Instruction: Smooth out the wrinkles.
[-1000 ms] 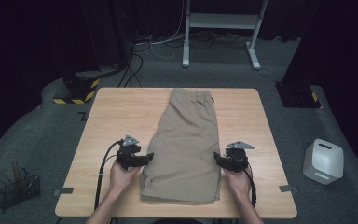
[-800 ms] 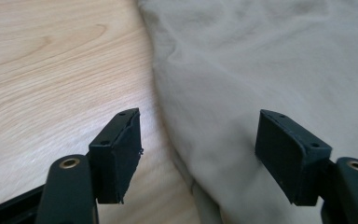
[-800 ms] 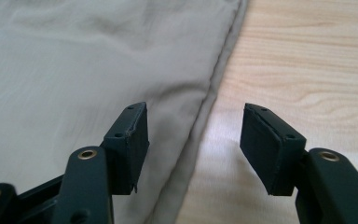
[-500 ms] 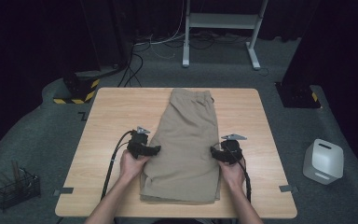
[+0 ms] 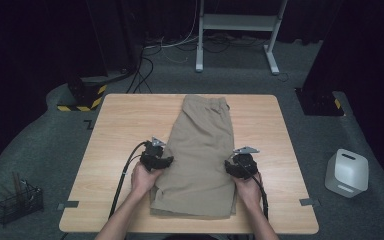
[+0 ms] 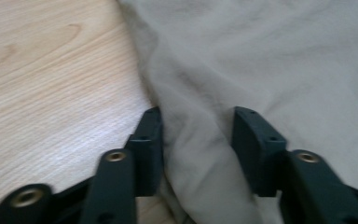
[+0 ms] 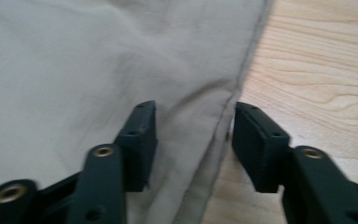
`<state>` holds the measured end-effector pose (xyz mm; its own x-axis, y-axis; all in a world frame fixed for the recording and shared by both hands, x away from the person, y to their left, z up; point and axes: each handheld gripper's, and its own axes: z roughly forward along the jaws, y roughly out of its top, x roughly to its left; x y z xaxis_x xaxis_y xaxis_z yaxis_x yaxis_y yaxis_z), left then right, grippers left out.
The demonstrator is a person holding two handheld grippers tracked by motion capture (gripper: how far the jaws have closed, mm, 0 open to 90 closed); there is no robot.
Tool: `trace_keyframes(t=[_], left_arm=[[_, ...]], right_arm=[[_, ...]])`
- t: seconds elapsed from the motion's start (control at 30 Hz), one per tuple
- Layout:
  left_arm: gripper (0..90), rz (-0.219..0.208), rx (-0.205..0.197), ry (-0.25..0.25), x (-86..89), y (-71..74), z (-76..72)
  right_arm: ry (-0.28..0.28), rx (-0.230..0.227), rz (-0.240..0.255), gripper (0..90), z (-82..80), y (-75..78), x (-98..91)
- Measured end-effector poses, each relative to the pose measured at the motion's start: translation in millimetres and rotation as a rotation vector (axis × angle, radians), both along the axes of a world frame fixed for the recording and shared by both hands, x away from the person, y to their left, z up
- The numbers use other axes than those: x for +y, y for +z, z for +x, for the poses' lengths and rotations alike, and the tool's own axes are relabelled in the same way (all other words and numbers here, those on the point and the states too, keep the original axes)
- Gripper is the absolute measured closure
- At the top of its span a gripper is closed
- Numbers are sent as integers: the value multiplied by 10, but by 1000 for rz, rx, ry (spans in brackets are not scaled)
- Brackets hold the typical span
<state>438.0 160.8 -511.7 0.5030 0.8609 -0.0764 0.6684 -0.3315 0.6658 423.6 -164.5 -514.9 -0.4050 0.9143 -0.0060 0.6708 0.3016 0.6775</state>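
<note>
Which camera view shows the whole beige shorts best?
The high view: the shorts lie flat on the table from waistband to hems. The left gripper view shows one bunched edge between its jaws; the right gripper view shows a seamed edge.

The folded shorts (image 5: 201,155) lie lengthwise down the middle of the tabletop (image 5: 120,125). The left claw (image 5: 164,161) sits at their left edge and the right claw (image 5: 230,166) at their right edge. On the floor, a wire basket (image 5: 17,202) stands left of the tabletop and a jug (image 5: 347,172) right of it.
</note>
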Motion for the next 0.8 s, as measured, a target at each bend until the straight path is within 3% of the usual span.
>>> trace_keyframes(t=[0.2,0.23,0.27,0.43,0.63,0.8], left_arm=[[700,-35,0,-26,3,-11,-55],[754,-44,5,-35,4,-12,-64],[754,-48,14,-48,3,-6,-73],[821,-31,34,-105,6,18,-138],[835,-66,67,-140,61,19,-200],[842,-86,61,-146,106,22,-273]], right_arm=[[33,3,6,684,-46,8,12],[43,7,12,744,-51,13,9],[43,7,12,744,-51,13,9],[77,34,40,853,-41,22,-48],[104,62,35,874,-12,47,-63],[133,71,35,878,-11,64,-68]])
